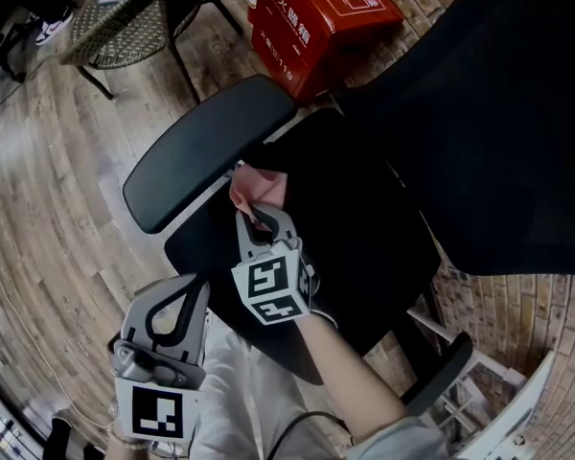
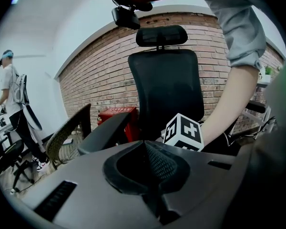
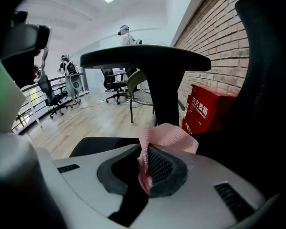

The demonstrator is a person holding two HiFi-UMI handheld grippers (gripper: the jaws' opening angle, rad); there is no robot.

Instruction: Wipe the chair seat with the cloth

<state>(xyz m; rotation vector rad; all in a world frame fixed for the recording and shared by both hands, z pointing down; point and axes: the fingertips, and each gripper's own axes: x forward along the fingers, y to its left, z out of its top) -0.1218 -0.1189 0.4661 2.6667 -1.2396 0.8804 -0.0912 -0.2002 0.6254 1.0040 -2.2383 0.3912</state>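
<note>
The right gripper (image 1: 259, 224) has its fingers closed on a pink cloth (image 1: 255, 190). The right gripper view shows a fold of the cloth pinched between them and the rest bunched just ahead of the tips. In the head view the cloth sits at the left rear part of the black chair seat (image 1: 364, 247), just below the armrest (image 1: 206, 151) and close to the backrest (image 1: 489, 113). It looks to be down on the seat, though the contact itself is hard to confirm. The left gripper (image 1: 170, 316) hangs low and off the front left edge of the seat. Its fingers are brought together with nothing between them, and it takes no part in the job. The cloth is picked up and brought to the seat, so the wiping seems to be at an early point or under way. The seat is evenly dark, with no mark to show which parts are done. The wide middle, front and right side lie well apart from the cloth and probably remain to be covered.
</note>
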